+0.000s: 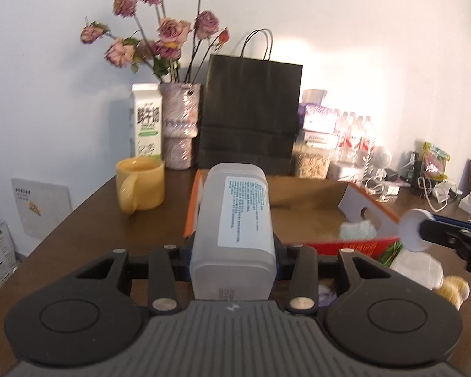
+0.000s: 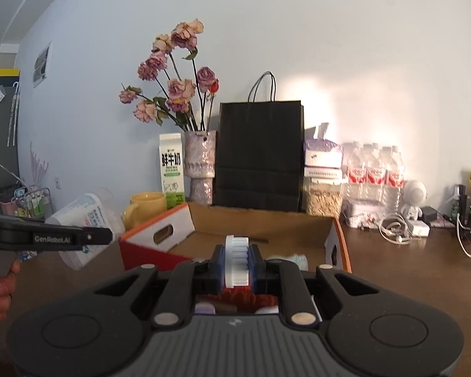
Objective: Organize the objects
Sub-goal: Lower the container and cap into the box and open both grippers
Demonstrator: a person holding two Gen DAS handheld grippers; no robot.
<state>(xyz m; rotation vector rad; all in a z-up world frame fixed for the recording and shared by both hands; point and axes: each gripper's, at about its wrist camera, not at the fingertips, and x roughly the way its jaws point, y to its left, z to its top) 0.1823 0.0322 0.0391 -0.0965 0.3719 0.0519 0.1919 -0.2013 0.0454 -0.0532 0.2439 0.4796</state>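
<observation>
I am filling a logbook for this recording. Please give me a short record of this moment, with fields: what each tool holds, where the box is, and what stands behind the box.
left tool: shut on translucent plastic bottle, printed label facing up
right tool: shut on white ribbed cap
cardboard box: open, on brown table, below and ahead of both tools
behind box: black paper bag, milk carton, vase of dried roses, yellow mug
right of bag: jar of grains, water bottles

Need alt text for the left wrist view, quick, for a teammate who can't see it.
The left gripper clamps a translucent labelled bottle above an open cardboard box on a brown table. Behind stand a yellow mug, milk carton, flower vase and black paper bag.
</observation>
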